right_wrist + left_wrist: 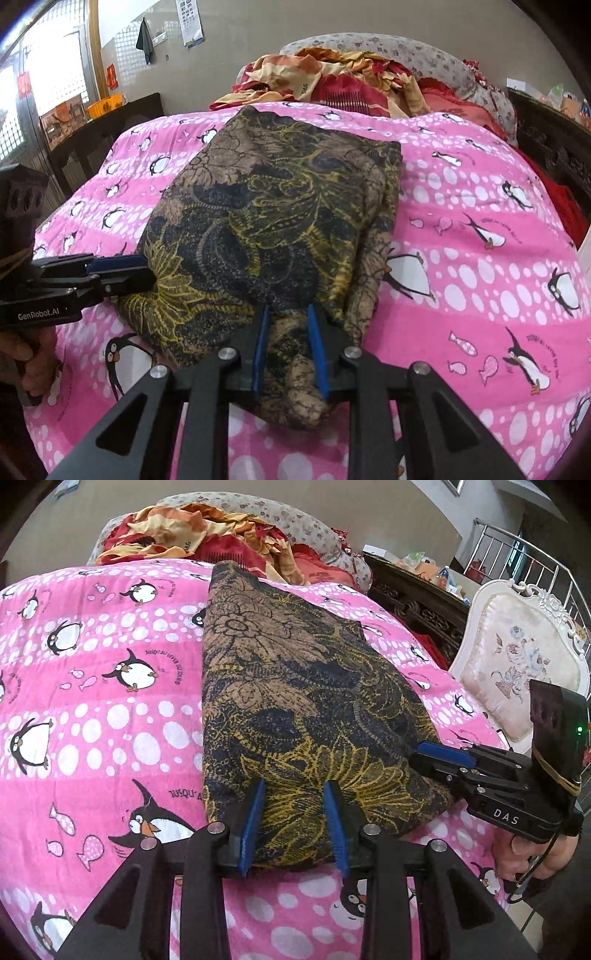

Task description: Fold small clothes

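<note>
The left gripper (295, 819) stands at the near edge of the garment (295, 701), its blue fingers (255, 823) set apart with a thick hem of cloth between them. The pads seem to press the fabric from both sides, so I judge it is clamped on the edge, though not squeezed flat. The right gripper (290, 347) does the same at the other near corner: its jaws are narrow and a bunched roll of the cloth fills the gap between them.

The garment itself, dark with brown and yellow flower print, lies already folded lengthwise on the pink penguin blanket (92, 701), running away from the person toward the far end of the bed. A crumpled red and orange cloth (207, 535) lies beyond it, near the far end of the garment. A white padded chair (517, 664) stands beside the bed.

To do this fold well, I think both grippers should lift together and at equal height, carry the near edge forward over the far one, and lay it down straight. The right corner looks bunched, so a small pull outward first may flatten it. Several layers are held, and one could slip out.
</note>
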`<state>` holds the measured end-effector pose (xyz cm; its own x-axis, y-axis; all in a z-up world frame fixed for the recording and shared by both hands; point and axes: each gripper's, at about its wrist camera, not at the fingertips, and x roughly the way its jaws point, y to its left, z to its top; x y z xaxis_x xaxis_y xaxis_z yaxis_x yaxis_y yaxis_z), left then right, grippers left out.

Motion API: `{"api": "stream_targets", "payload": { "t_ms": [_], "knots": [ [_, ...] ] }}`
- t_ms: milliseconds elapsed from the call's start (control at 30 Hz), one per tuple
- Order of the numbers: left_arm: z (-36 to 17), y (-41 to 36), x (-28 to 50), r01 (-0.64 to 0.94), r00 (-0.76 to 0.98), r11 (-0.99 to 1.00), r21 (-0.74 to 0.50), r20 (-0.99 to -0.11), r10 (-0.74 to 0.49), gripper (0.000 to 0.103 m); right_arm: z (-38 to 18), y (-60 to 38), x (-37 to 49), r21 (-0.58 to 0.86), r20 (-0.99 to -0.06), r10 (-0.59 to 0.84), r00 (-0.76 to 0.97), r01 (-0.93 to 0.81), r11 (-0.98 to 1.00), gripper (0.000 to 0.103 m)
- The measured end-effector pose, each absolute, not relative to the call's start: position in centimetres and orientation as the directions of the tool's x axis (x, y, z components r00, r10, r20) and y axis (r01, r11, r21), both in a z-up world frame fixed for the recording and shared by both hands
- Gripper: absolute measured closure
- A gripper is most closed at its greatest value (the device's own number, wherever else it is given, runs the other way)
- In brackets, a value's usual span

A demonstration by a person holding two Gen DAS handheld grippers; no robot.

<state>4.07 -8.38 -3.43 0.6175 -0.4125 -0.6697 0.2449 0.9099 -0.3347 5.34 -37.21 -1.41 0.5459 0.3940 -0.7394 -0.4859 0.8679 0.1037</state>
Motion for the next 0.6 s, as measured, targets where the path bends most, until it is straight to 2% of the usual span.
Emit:
{"api": "stream_targets", "payload": {
  "t_ms": [167, 367, 467, 533, 567, 600],
  "knots": [
    [-3.2, -8.8, 4.0, 0.284, 0.603, 0.899, -0.333, -0.667, -0.437, 0.07, -1.4, -37.3, 5.4, 0.103, -0.742, 0.392, 0.544, -0.486, 0.868, 0.08],
    [-0.3, -7.4, 4.5, 0.278, 0.605, 0.884, -0.375, -0.647, -0.464, 0.07, 0.2, -37.5, 6.1, 0.167, -0.778, 0.392, 0.491, -0.44, 0.882, 0.08],
    [2.2, -5.3, 6.8, 0.231, 0.688, 0.904, -0.36, -0.597, -0.413, 0.07, 3.4, -38.0, 6.6, 0.183, -0.72, 0.404, 0.564, -0.408, 0.895, 0.08],
    [2.5, -4.9, 10.0, 0.194, 0.68, 0.902, -0.386, -0.61, -0.407, 0.077, 4.9, -37.6, 8.0, 0.174, -0.696, 0.384, 0.607, -0.376, 0.91, 0.08],
    [2.3, -5.0, 11.6, 0.177, 0.667, 0.903, -0.392, -0.627, -0.403, 0.086, 5.3, -36.9, 9.6, 0.172, -0.702, 0.363, 0.612, -0.349, 0.921, 0.08],
    [1.4, -5.5, 13.8, 0.149, 0.628, 0.905, -0.398, -0.669, -0.397, 0.1, 5.4, -36.3, 10.8, 0.16, -0.717, 0.337, 0.61, -0.327, 0.932, 0.08]
  ]
}}
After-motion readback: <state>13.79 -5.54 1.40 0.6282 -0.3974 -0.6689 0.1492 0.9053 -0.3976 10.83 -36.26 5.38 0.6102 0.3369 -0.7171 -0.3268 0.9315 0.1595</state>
